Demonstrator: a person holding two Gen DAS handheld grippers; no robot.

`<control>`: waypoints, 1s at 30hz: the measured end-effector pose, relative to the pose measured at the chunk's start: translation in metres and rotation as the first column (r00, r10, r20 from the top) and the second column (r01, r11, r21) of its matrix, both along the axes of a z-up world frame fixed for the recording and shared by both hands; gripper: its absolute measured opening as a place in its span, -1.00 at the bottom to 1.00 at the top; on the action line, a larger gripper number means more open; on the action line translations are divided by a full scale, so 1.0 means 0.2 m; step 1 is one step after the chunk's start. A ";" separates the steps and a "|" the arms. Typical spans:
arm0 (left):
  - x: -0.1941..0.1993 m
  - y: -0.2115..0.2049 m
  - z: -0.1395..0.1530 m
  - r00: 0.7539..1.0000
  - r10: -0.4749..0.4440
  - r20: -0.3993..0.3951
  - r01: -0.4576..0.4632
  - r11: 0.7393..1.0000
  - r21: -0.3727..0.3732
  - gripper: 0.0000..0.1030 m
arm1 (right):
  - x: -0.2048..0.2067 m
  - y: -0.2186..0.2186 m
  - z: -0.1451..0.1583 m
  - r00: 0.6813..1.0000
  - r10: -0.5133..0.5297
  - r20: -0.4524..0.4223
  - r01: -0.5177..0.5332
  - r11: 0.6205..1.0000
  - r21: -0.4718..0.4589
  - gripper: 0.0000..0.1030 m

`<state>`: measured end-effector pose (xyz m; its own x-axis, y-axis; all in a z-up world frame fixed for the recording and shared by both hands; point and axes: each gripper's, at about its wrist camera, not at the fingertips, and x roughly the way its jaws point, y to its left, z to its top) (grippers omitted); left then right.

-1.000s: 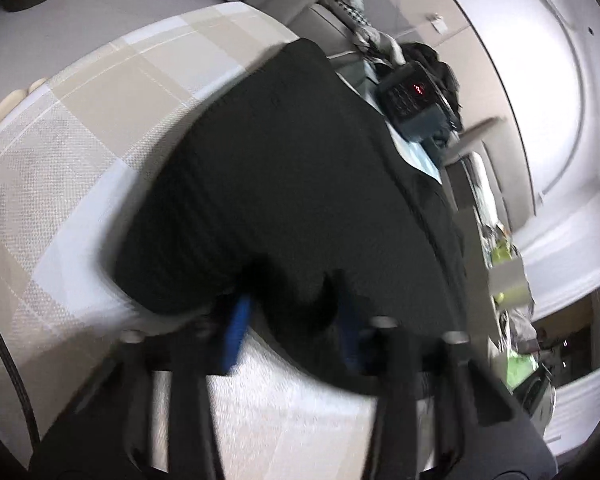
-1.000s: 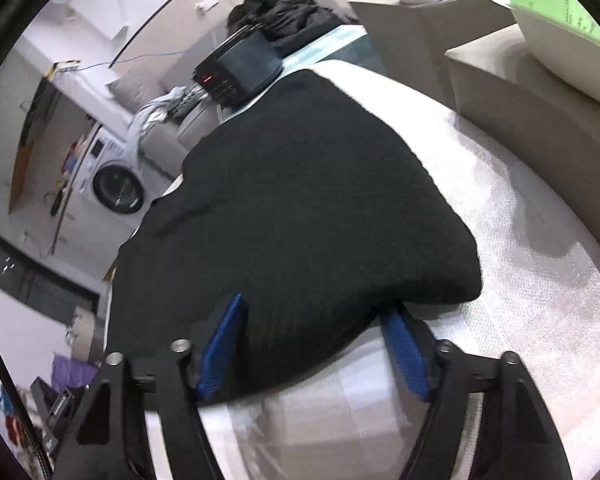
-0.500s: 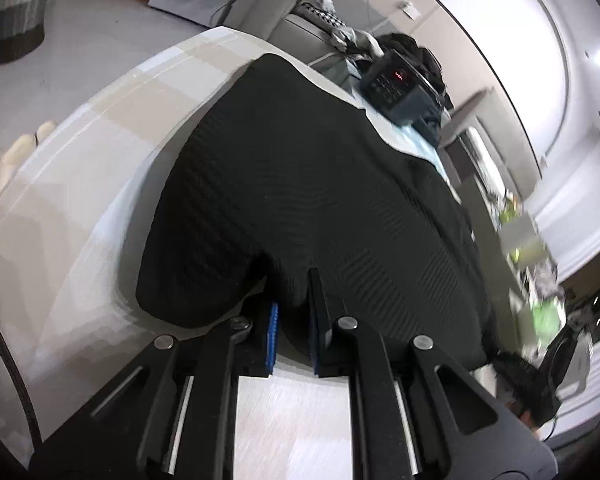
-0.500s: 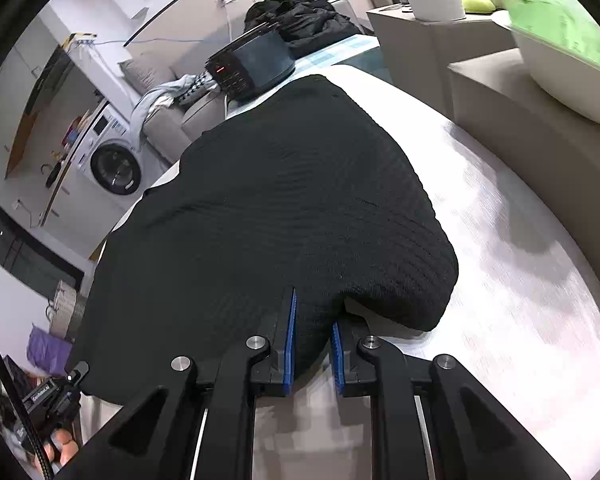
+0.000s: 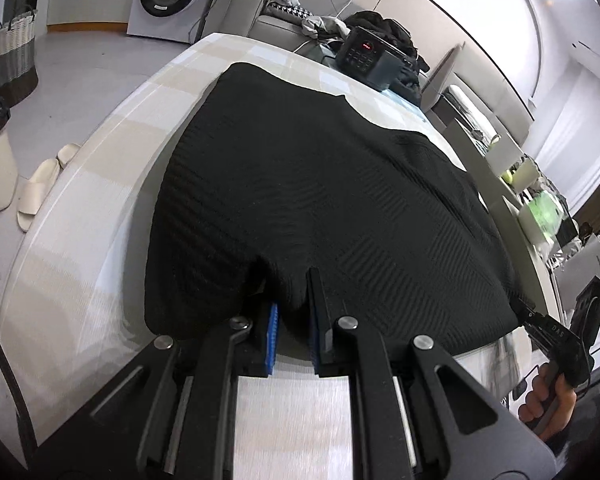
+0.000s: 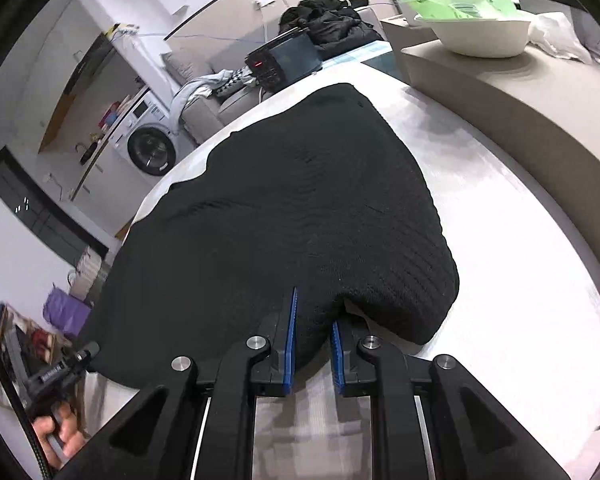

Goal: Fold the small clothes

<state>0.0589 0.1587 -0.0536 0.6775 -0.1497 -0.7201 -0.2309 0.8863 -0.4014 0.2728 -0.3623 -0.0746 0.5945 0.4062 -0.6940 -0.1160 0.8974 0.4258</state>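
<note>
Black knit garment (image 5: 320, 184) is lying flat on the worktop (image 5: 100, 184) while both grippers' jaws are pinching its near edge, apparently readying a fold.

I am looking at a checked table (image 5: 100, 184) bearing a black garment (image 5: 320, 200) and a radio (image 5: 366, 54).

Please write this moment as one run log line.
left gripper: shut on black knit garment | right gripper: shut on garment | garment: on table
</note>
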 end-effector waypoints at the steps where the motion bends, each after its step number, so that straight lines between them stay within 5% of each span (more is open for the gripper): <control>1: -0.02 0.00 -0.01 1.000 0.005 -0.003 -0.005 1.000 -0.006 -0.82 | -0.03 0.00 0.00 1.000 0.012 0.004 -0.012 1.000 -0.004 -0.73; 9: -0.08 0.00 0.05 1.000 -0.026 -0.013 0.026 0.999 0.030 -0.55 | -0.05 -0.04 -0.02 0.996 0.067 -0.054 -0.068 0.997 -0.029 -0.55; 13: -0.11 0.02 0.09 0.999 -0.050 0.007 0.049 0.997 0.063 -0.24 | -0.04 -0.10 0.03 0.993 0.096 -0.066 -0.099 0.994 -0.035 -0.36; 19: -0.23 0.08 0.16 0.995 -0.081 0.066 0.075 0.994 0.080 0.23 | -0.09 -0.12 0.11 0.988 0.150 -0.046 -0.156 0.974 -0.165 -0.11; 24: -0.29 0.20 0.21 0.995 0.002 0.104 -0.011 0.996 0.092 0.27 | -0.11 -0.14 0.15 0.987 0.155 -0.035 -0.159 0.953 -0.257 0.11; 30: -0.24 0.17 0.17 0.992 -0.009 0.129 -0.008 0.992 0.129 0.28 | -0.14 -0.13 0.17 0.986 0.148 0.078 -0.108 0.919 -0.378 0.10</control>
